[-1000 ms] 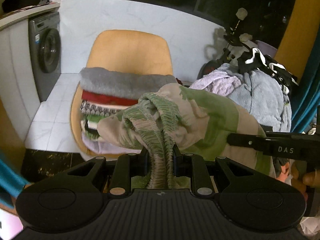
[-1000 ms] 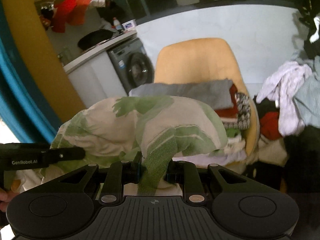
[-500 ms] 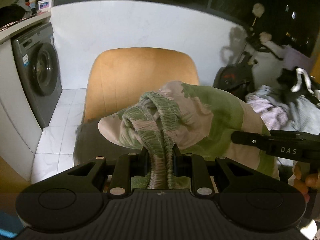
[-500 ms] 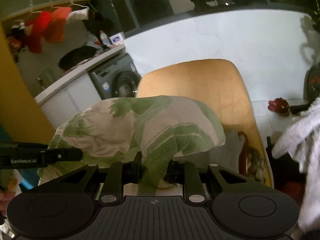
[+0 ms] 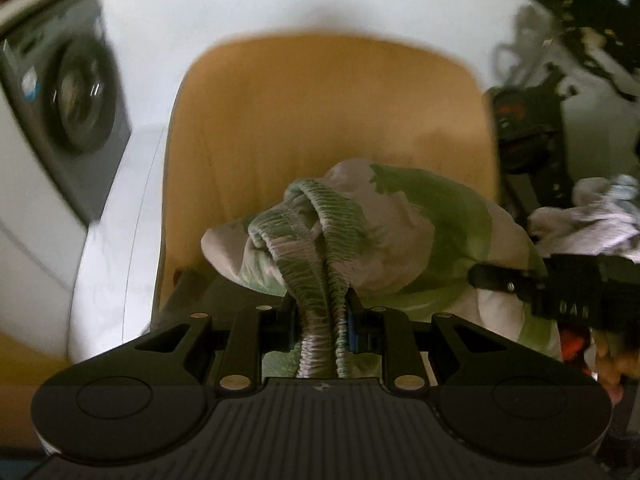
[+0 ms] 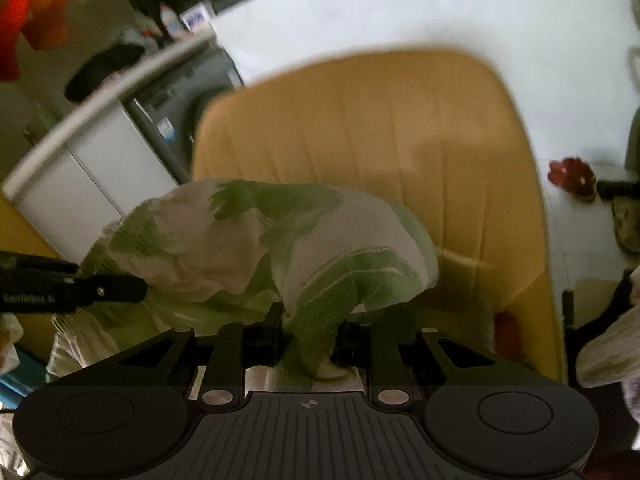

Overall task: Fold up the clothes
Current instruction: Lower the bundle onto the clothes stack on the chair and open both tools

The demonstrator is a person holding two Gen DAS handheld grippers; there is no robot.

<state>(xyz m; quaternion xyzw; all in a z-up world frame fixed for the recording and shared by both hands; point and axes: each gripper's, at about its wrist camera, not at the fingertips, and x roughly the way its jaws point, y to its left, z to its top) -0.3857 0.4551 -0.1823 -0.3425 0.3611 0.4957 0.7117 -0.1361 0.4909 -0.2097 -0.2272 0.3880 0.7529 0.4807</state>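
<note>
Cloth (image 5: 420, 224), soft and light, hangs bunched before the chair (image 5: 320, 120). Left gripper (image 5: 320, 320) pinches its elastic waistband; right gripper (image 6: 310, 336), jaws easing apart, grips a fold. Waistband looks the surest hold.

We are looking down along each gripper's fingers from the two wrists, close over an orange chair (image 5: 328, 120) (image 6: 380, 140). Both views are sharing the chair, the green-patterned garment (image 5: 420, 232) (image 6: 248, 240) and the washing machine (image 5: 72, 108) (image 6: 188, 112) at left.
</note>
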